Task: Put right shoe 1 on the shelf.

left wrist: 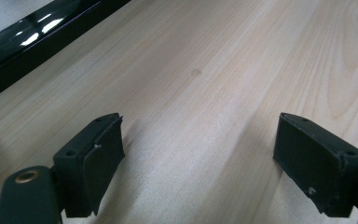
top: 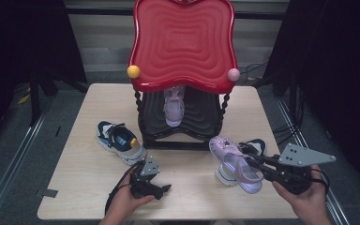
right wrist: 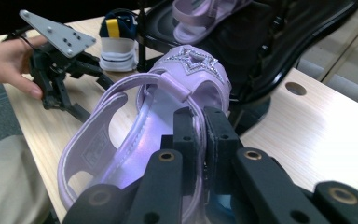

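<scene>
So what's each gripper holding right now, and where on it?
The right gripper pinches the purple sandal by its side wall. The left gripper holds nothing, jaws open.

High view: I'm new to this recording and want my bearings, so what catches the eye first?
The big red tray tops a black stand at the table's far middle, with a lilac sandal on the shelf beneath. At near right the right gripper is shut on a second lilac sandal, tilted. A navy sneaker lies left of the stand, and the left gripper rests open on the table.
</scene>
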`<action>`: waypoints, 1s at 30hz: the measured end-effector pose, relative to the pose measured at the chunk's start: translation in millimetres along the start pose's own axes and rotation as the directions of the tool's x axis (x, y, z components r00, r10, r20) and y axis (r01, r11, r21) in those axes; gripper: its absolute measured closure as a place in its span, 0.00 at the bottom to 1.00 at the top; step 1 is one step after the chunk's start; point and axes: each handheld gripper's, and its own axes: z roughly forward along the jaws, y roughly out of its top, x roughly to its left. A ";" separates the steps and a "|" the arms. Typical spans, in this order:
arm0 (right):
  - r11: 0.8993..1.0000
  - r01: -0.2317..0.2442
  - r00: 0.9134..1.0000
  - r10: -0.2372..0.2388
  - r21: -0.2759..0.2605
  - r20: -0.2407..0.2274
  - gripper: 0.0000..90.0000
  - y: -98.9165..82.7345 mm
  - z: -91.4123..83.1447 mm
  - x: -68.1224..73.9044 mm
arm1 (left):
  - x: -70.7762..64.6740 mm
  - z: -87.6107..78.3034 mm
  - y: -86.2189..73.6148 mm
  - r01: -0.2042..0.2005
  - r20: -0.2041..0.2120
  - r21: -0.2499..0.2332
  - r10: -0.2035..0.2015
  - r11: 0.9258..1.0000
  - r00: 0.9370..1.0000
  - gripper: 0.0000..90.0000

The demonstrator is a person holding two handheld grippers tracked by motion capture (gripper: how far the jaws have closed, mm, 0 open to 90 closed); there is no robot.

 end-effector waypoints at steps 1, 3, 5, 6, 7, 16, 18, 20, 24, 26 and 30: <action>1.000 0.004 1.000 -0.004 -0.002 -0.004 0.94 1.5 1.4 1.3 | 0.0 0.0 0.0 0.000 0.001 0.000 0.000 1.000 1.000 0.17; 1.000 0.009 1.000 -0.009 -0.005 -0.005 0.94 4.6 4.8 4.3 | 0.0 0.0 0.0 0.000 0.000 0.000 0.000 1.000 1.000 0.17; 1.000 0.002 1.000 -0.002 -0.015 -0.006 0.94 7.6 9.4 6.0 | 0.0 0.0 0.0 0.000 0.000 0.000 0.000 1.000 1.000 0.17; 1.000 0.000 1.000 0.000 -0.019 -0.009 0.94 9.1 11.6 6.5 | 0.0 0.0 0.0 0.000 0.000 0.000 0.000 1.000 1.000 0.17; 1.000 0.001 1.000 -0.001 -0.024 -0.008 0.94 10.2 13.6 6.9 | 0.0 0.0 0.0 0.000 0.000 0.000 0.000 1.000 1.000 0.17; 0.998 -0.014 0.999 0.017 -0.068 0.045 0.94 22.2 35.3 17.3 | 0.0 0.1 0.0 0.000 0.001 0.000 0.000 1.000 1.000 0.17; 0.997 -0.020 0.998 0.025 -0.080 0.062 0.94 23.5 38.7 18.3 | 0.1 0.0 0.0 0.000 0.000 0.000 0.000 1.000 1.000 0.17; 0.996 -0.014 0.996 0.022 -0.093 0.087 0.94 24.4 42.8 20.0 | 0.1 0.0 0.0 0.000 0.001 0.000 0.000 1.000 1.000 0.17; 0.992 -0.029 0.993 0.043 -0.122 0.111 0.94 25.2 49.2 21.5 | 0.2 0.2 0.0 0.000 0.004 -0.002 0.000 1.000 1.000 0.17; 0.992 -0.020 0.991 0.037 -0.126 0.129 0.94 26.5 53.6 23.0 | 0.2 0.2 0.0 0.000 0.004 -0.002 0.000 1.000 1.000 0.17; 0.992 -0.005 0.984 0.027 -0.124 0.175 0.94 28.6 61.7 24.5 | 0.2 0.2 0.0 0.000 0.004 -0.002 0.000 1.000 1.000 0.17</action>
